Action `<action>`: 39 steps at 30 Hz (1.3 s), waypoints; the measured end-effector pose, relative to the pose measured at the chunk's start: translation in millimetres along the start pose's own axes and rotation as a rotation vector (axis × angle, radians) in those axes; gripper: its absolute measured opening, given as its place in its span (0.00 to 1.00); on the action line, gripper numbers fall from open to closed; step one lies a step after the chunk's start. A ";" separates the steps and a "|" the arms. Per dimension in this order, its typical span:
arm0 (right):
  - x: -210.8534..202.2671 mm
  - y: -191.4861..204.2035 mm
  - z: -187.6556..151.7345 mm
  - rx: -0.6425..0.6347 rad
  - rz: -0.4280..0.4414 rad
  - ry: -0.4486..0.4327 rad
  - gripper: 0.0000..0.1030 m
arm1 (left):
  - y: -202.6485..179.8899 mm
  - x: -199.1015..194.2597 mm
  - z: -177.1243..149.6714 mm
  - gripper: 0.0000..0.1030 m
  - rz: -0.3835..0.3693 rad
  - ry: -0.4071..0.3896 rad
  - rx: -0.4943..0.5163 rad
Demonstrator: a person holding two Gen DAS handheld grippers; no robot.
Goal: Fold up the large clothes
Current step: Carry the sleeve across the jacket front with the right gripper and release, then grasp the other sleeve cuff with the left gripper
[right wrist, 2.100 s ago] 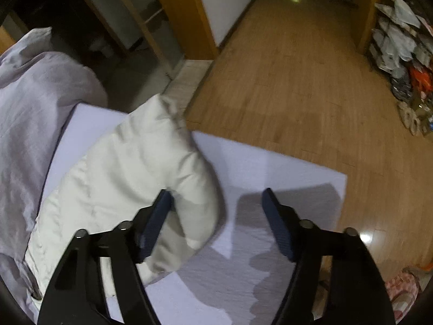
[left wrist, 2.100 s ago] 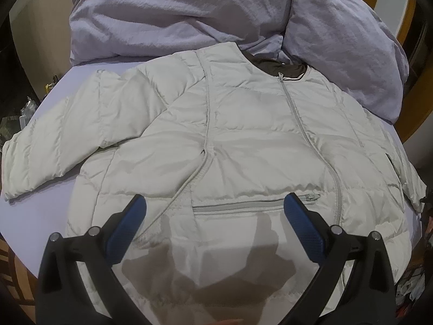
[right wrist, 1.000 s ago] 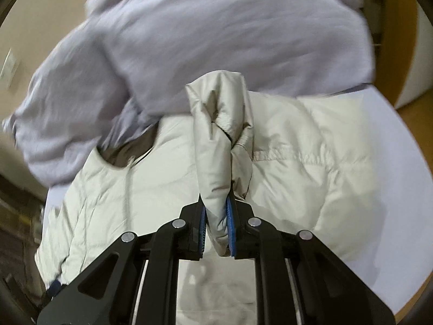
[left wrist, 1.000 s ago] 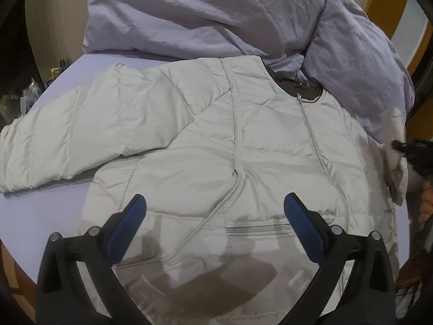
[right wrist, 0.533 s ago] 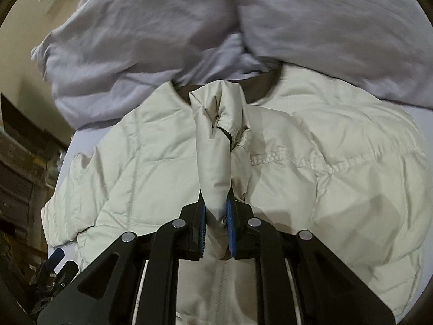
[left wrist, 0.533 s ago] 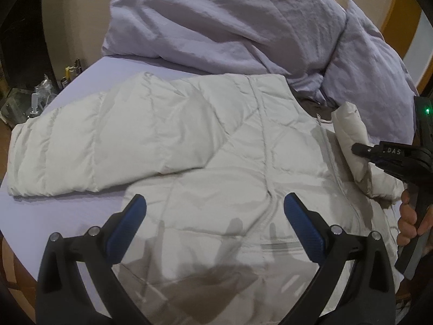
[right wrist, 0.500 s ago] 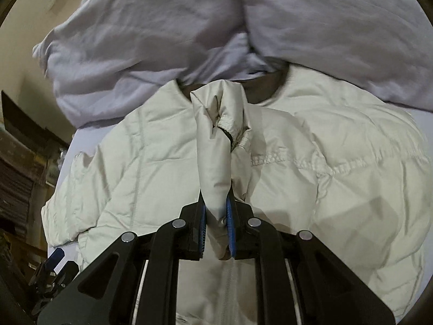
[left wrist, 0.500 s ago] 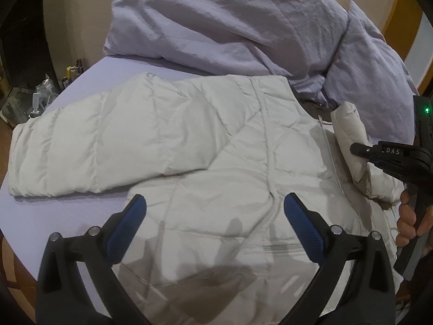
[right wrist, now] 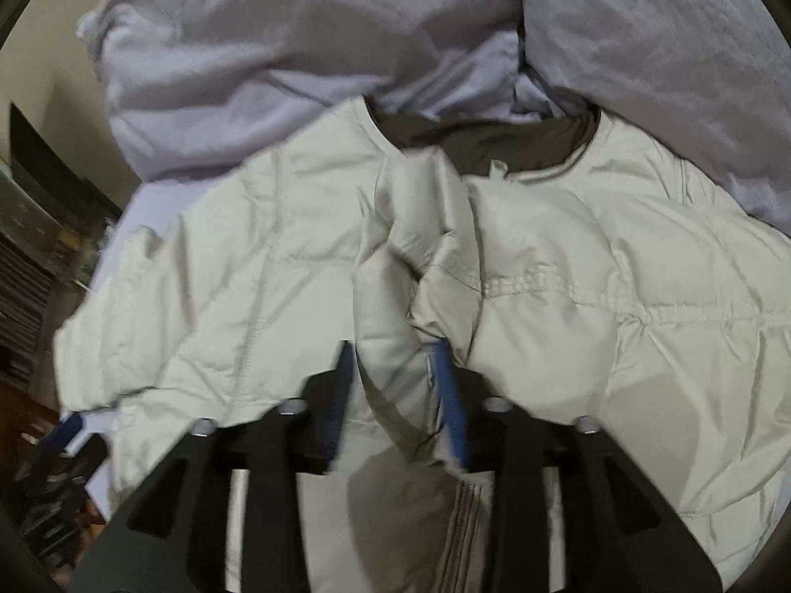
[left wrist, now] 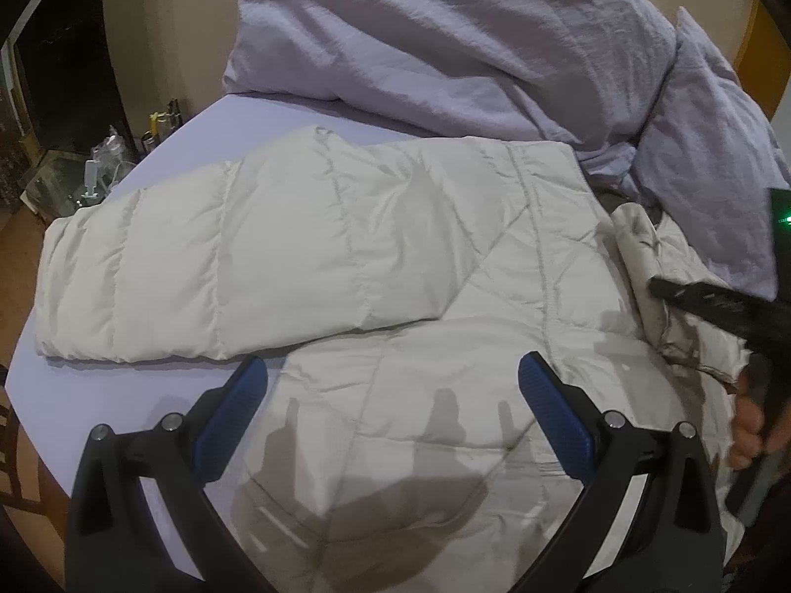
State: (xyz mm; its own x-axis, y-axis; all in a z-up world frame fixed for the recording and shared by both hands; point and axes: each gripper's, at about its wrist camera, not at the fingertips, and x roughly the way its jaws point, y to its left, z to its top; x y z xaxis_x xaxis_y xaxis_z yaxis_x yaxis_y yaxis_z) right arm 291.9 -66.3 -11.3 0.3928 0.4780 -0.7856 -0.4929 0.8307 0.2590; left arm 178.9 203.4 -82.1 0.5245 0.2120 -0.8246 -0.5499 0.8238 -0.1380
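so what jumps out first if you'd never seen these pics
A cream puffer jacket lies face up across the lilac sheet, one sleeve stretched left. The other sleeve, brought over the chest, sits between the right gripper as its jaws have just been opening. A rumpled lilac duvet is heaped behind the collar.

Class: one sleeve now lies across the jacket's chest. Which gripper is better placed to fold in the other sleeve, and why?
Left. The left gripper is open and empty beside the spread sleeve. The right gripper, whose jaws have just been opening, has the folded sleeve between them.
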 end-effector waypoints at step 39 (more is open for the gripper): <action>-1.4 -5.1 -19.8 -0.094 -0.200 -0.009 0.74 | 230.6 0.1 30.3 0.98 0.266 -0.036 -0.338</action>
State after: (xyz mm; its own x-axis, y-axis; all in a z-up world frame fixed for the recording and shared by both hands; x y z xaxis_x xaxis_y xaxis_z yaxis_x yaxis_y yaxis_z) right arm 278.5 -76.8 -22.6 0.4964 0.3092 -0.8112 -0.4745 0.8791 0.0448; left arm 71.8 409.3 -97.4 0.3545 0.4166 -0.8371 -0.8480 0.5205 -0.1000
